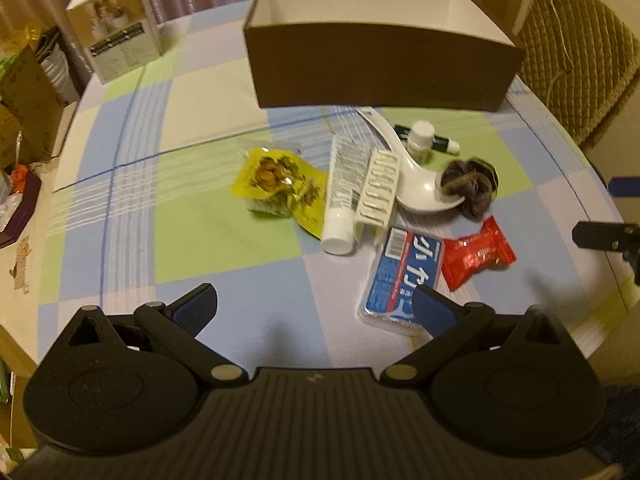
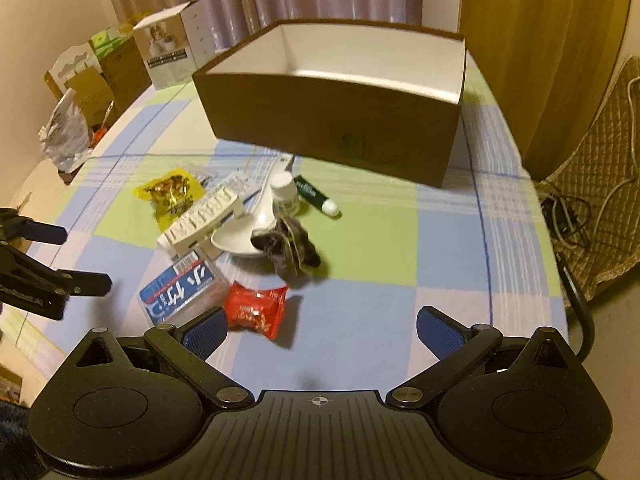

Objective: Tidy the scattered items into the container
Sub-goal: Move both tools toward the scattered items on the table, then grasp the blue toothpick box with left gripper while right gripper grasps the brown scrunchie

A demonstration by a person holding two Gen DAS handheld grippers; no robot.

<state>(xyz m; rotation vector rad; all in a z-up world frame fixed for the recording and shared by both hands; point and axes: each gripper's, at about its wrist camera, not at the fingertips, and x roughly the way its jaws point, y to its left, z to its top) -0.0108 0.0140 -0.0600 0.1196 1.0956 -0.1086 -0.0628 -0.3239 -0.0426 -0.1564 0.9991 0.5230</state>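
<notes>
Blue-padded fingers (image 2: 204, 336) of the right gripper (image 2: 320, 334) stand spread and empty just above the tablecloth (image 2: 360, 320), the red snack packet (image 2: 256, 310) beside its left finger. Left gripper (image 1: 316, 308) likewise gapes empty, over the blue floss box (image 1: 400, 276). All scattered items lie outside the brown container (image 2: 332, 120) (its visible white interior is bare). Advisable: take 1 outlying, loose item first, centring the packet between both pads before closing.

Brown box (image 2: 332, 120) walls off the clutter's far side.
</notes>
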